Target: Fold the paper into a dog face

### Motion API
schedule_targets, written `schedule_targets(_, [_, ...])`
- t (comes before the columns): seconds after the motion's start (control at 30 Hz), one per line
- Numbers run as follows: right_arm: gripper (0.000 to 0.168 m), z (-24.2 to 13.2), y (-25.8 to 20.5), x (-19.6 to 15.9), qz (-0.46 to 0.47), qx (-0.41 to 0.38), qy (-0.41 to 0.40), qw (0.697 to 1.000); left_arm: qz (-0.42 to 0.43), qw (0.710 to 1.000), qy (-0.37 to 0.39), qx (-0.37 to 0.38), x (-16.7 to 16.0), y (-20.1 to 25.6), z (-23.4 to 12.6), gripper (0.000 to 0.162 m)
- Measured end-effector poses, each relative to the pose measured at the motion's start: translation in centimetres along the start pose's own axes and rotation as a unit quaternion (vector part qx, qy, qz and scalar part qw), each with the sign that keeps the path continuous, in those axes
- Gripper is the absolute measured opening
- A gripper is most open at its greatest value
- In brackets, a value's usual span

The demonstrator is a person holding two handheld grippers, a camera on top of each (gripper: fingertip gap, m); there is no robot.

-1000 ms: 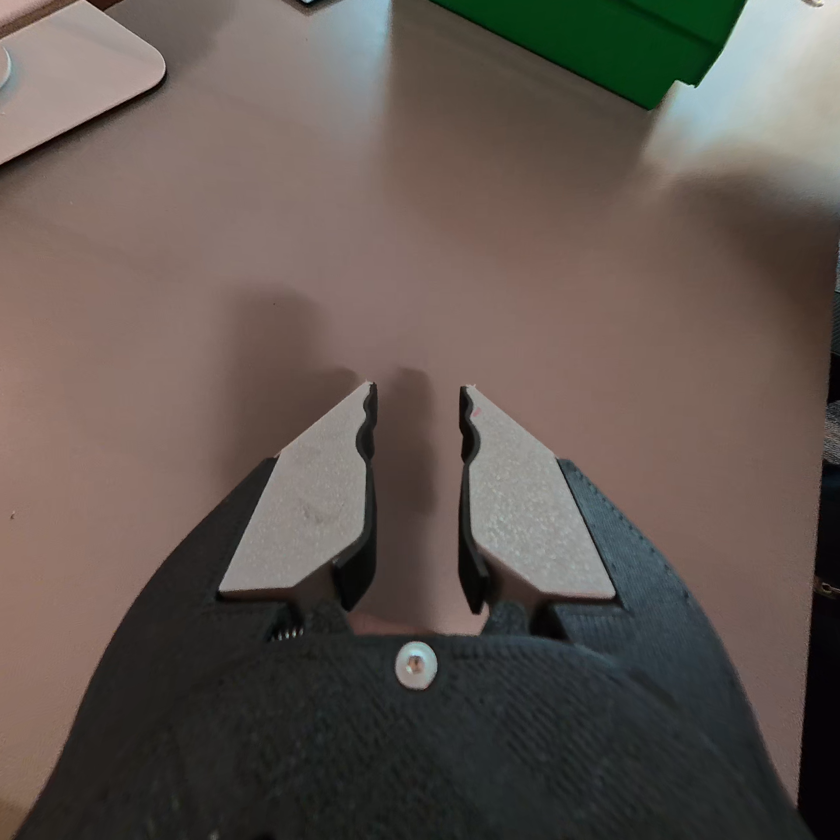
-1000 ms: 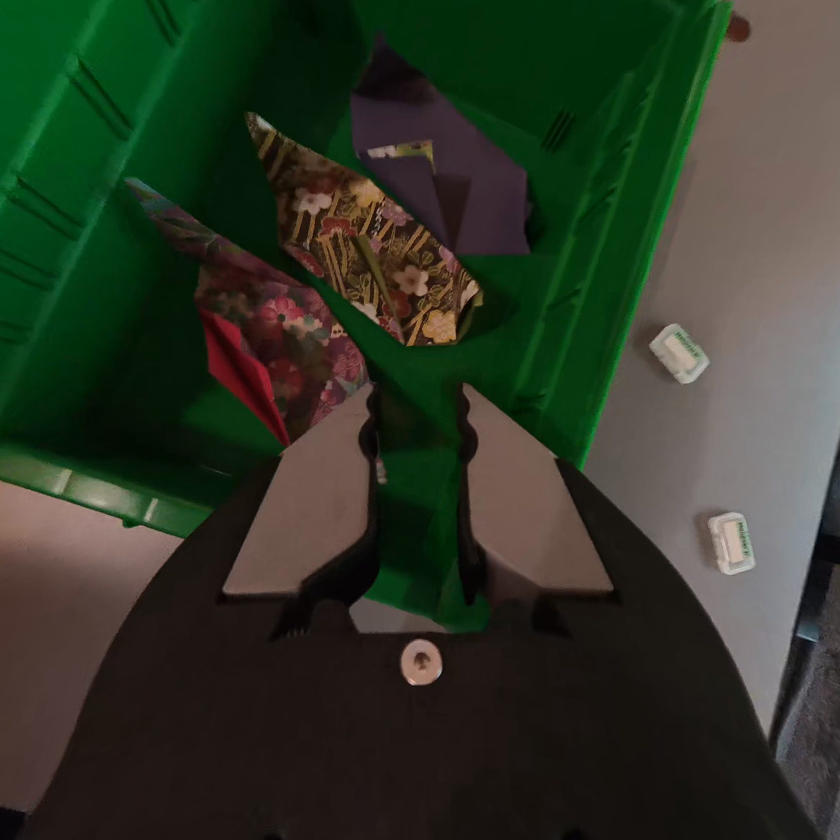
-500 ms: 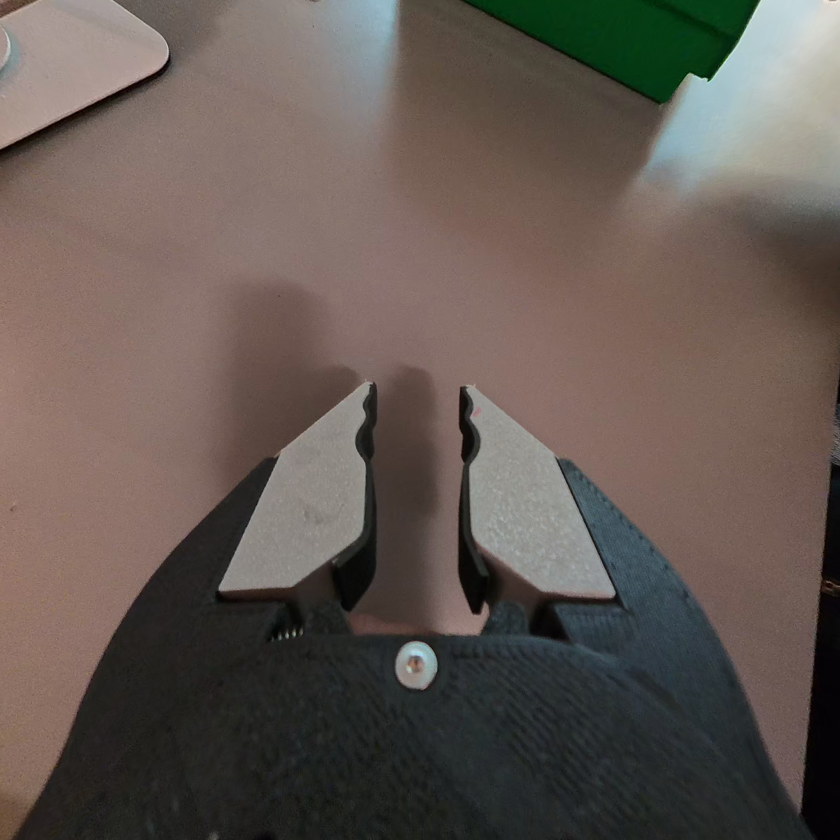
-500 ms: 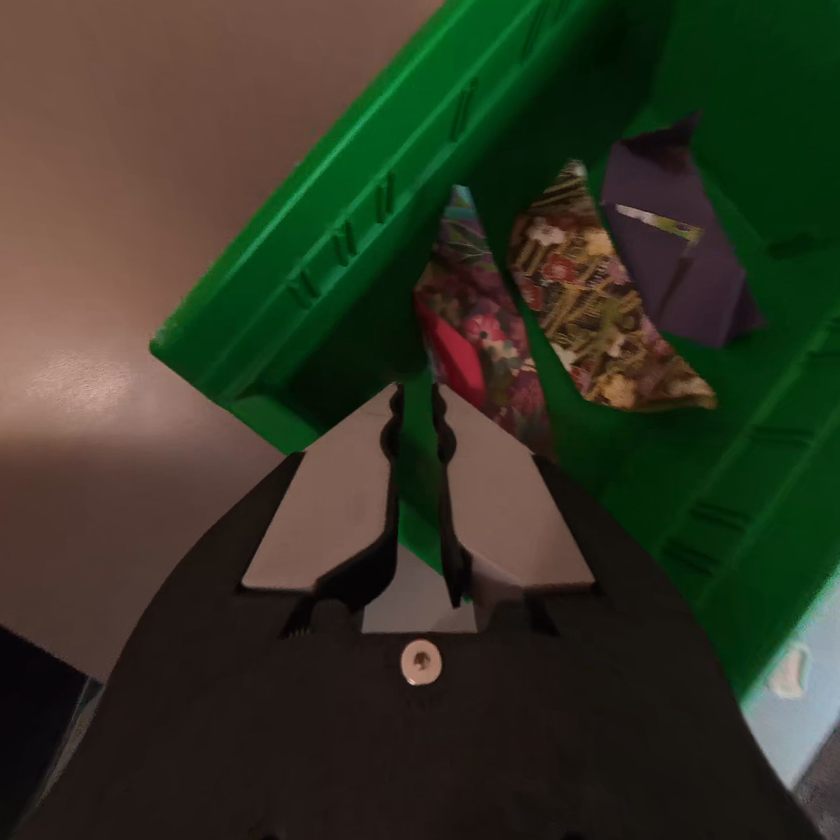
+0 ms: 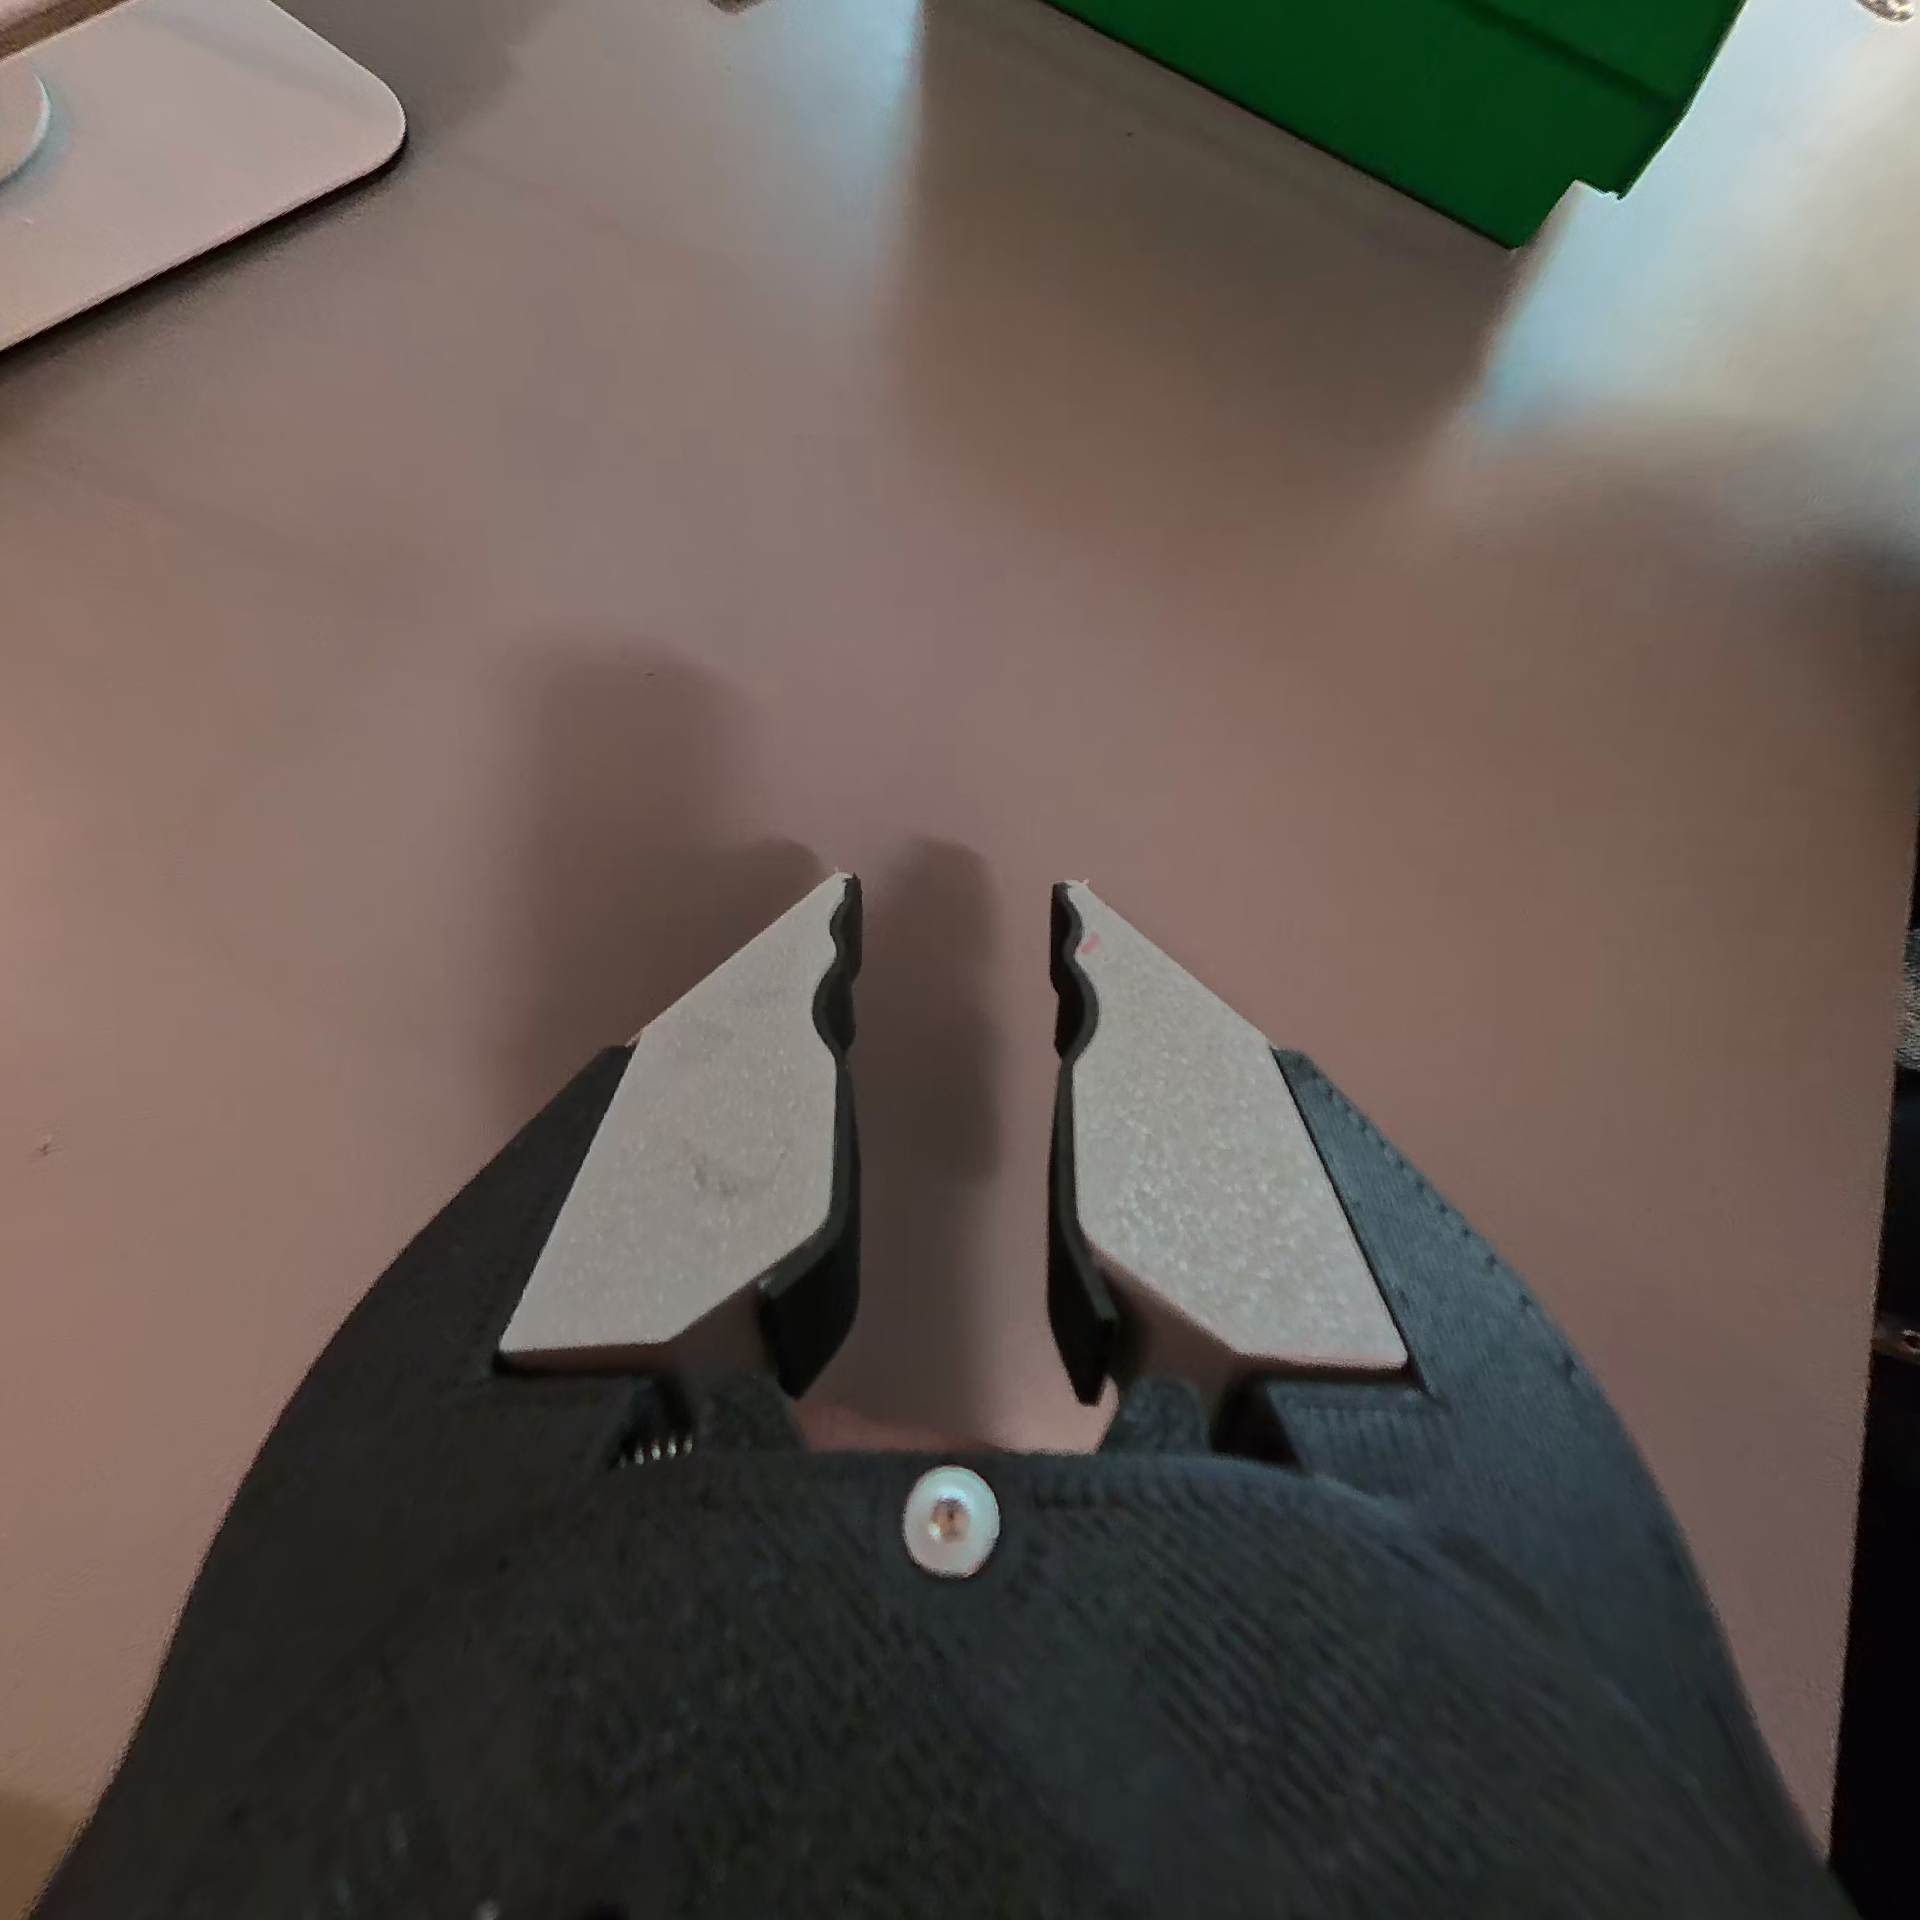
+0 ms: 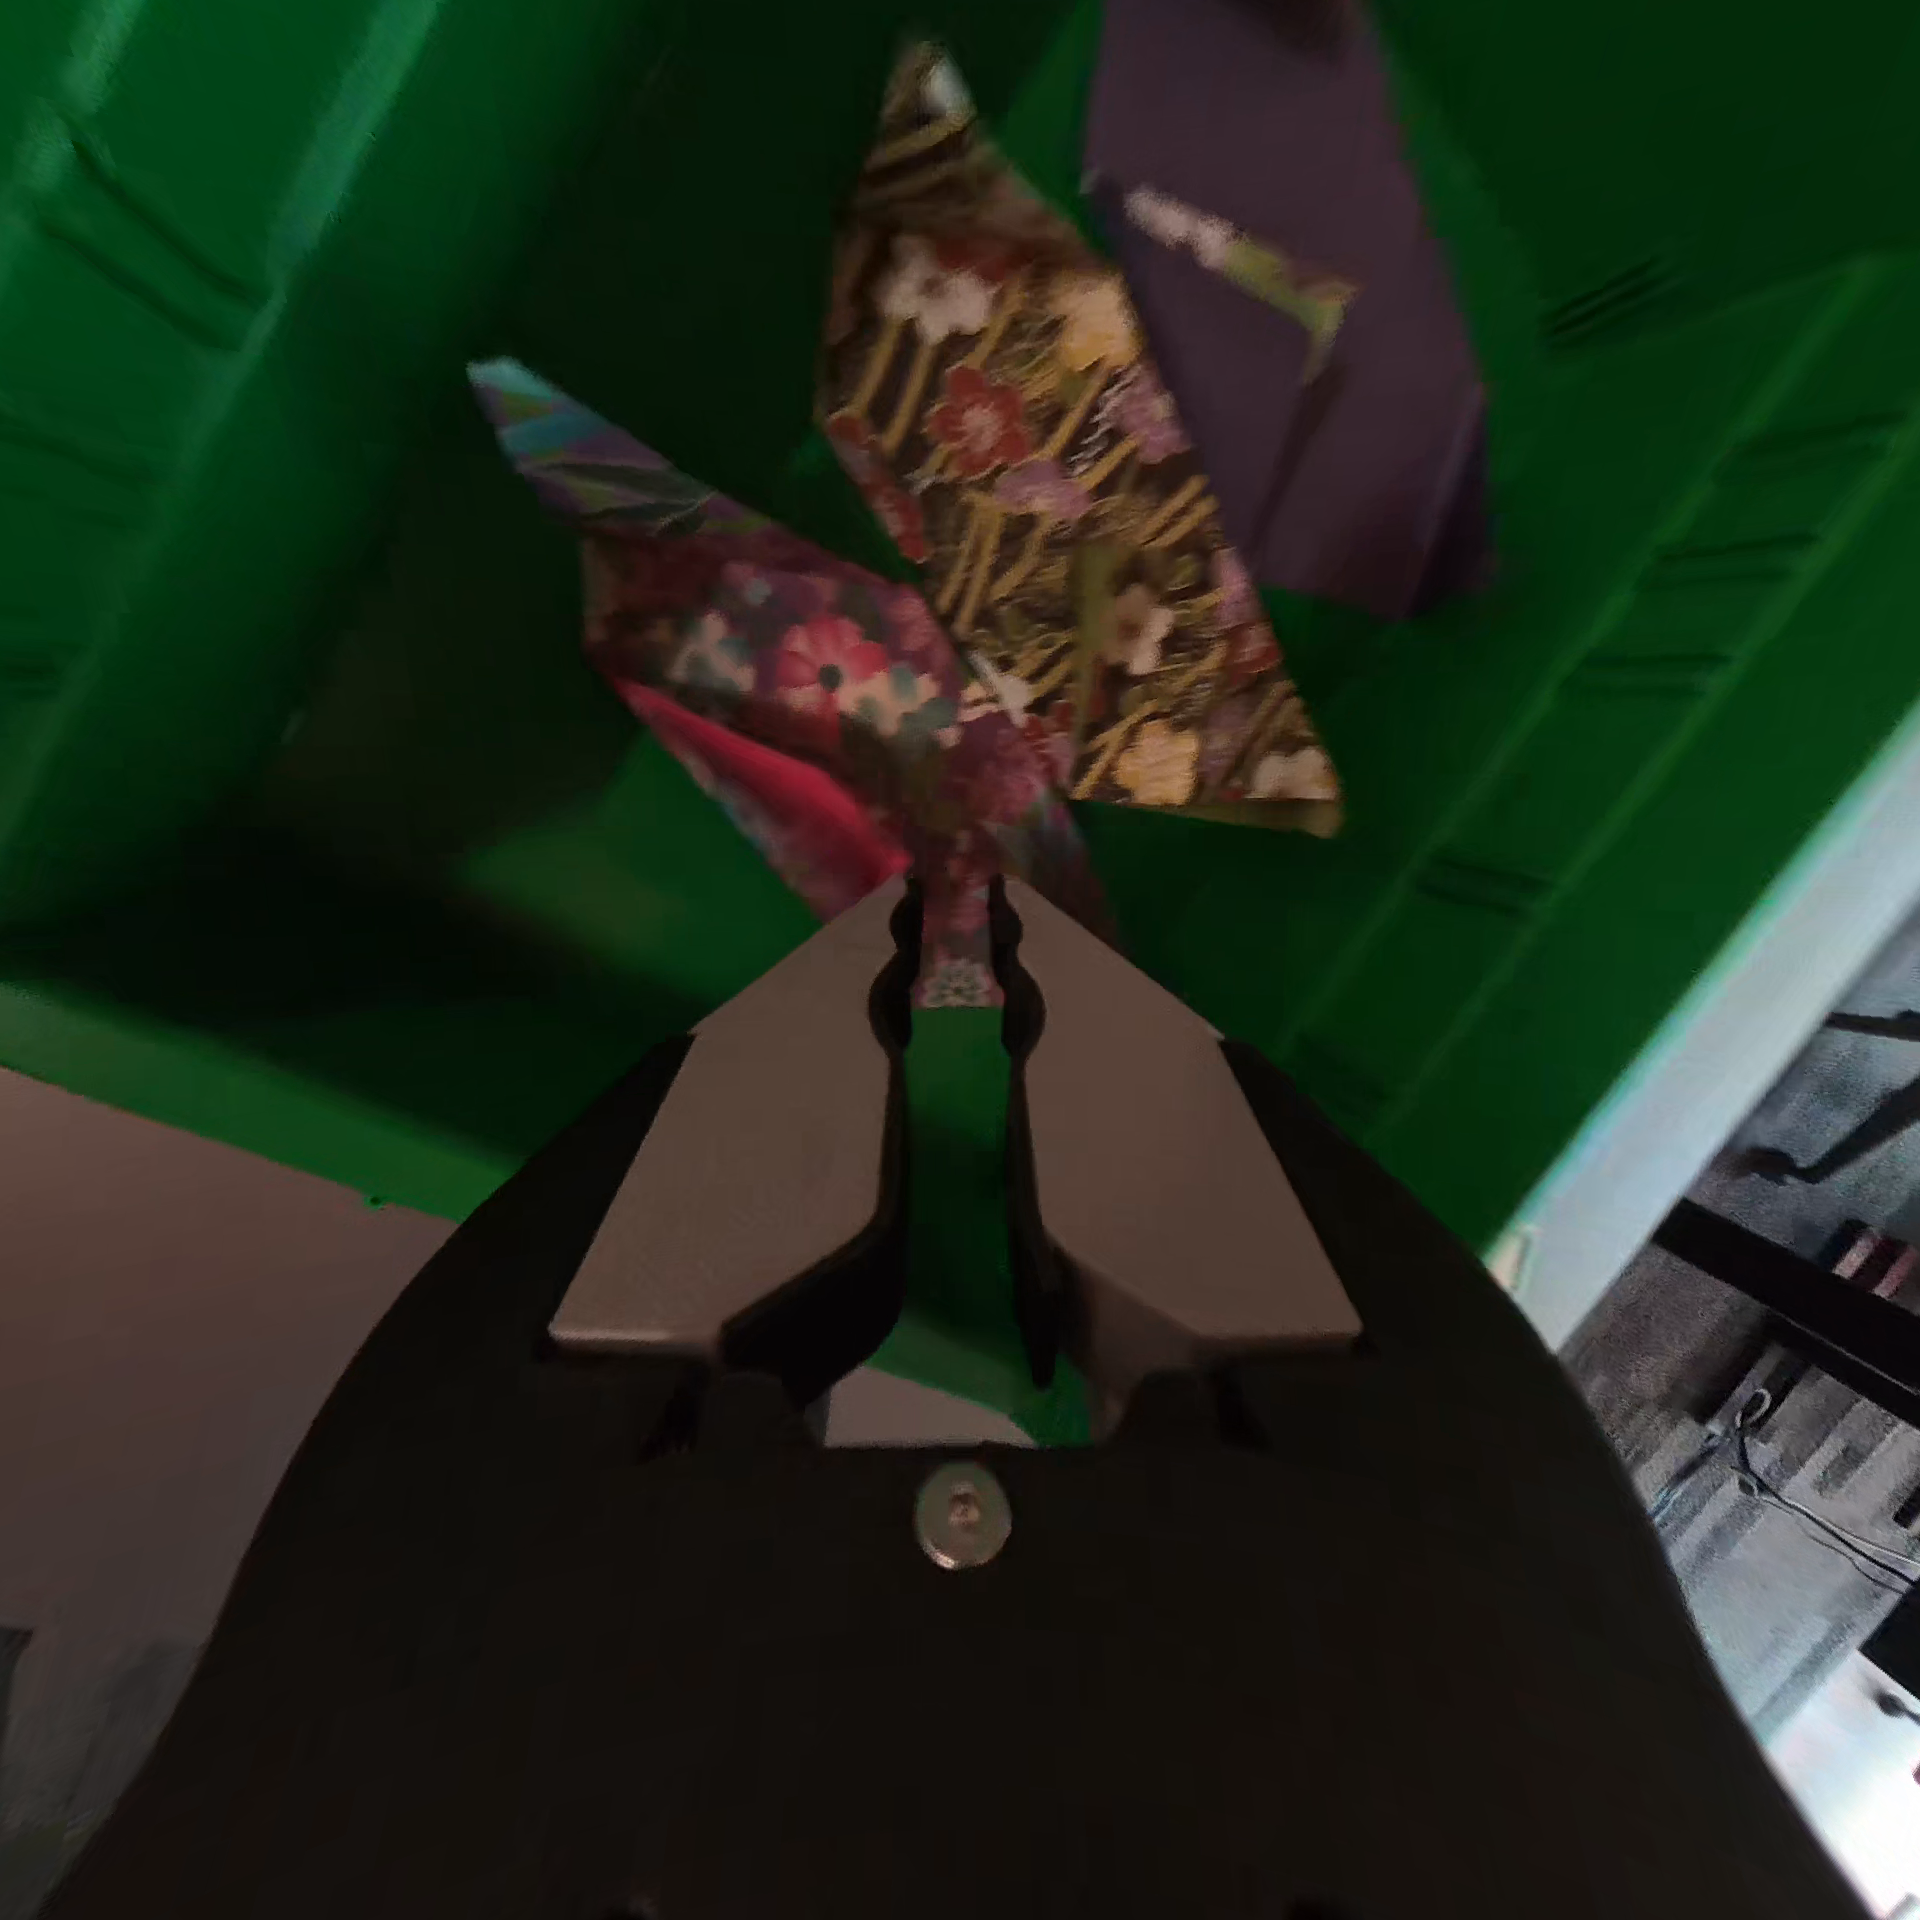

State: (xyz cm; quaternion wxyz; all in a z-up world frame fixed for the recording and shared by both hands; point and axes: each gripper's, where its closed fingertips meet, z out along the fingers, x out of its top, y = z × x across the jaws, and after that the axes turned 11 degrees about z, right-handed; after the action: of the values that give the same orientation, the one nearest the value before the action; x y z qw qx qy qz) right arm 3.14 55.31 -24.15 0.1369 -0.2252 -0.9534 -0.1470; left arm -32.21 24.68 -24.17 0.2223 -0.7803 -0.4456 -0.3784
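My right gripper point(image 6: 956, 894) reaches into a green bin point(image 6: 312, 416) that holds three folded papers. A purple floral paper with a red underside point(image 6: 810, 665) has its near corner between the right jaws, which stand a narrow gap apart; I cannot tell if they touch it. A dark floral paper with gold lines point(image 6: 1039, 468) and a plain purple paper point(image 6: 1299, 395) lie farther in. My left gripper point(image 5: 956, 894) is open and empty, low over the bare brown table point(image 5: 935, 520). The bin's corner point(image 5: 1403, 94) shows at the left wrist view's top right.
A white stand base point(image 5: 156, 156) sits at the far left of the table. The table's right edge runs just beyond the bin, with carpeted floor and dark furniture legs point(image 6: 1766, 1403) below it. There is about 45 cm between the tips of the two grippers.
My right gripper narrowed its jaws and moved deeper into the bin onto the purple floral paper's corner. The left gripper drifted slightly and stayed open.
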Motion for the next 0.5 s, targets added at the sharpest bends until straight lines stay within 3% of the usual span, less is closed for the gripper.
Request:
schedule_targets(0.13, [0.008,-3.3,0.2,2.1,0.028,-0.004,0.087,0.996,-0.006,1.000,-0.001,0.004,-0.2,-0.3,0.0,0.034])
schedule_targets(0.2, [0.015,-5.3,-1.5,3.4,0.037,0.026,0.138,0.989,-0.009,1.000,0.002,0.006,-0.1,-0.5,-0.1,0.034])
schedule_targets(0.4, [0.054,-13.6,-11.1,9.2,-0.015,0.136,0.344,0.929,-0.011,1.000,0.005,0.017,0.1,-0.8,-0.2,0.035])
schedule_targets(0.5, [0.061,-15.4,-17.7,11.5,-0.067,0.189,0.398,0.895,-0.013,0.999,0.009,0.034,0.4,-1.2,0.1,0.035])
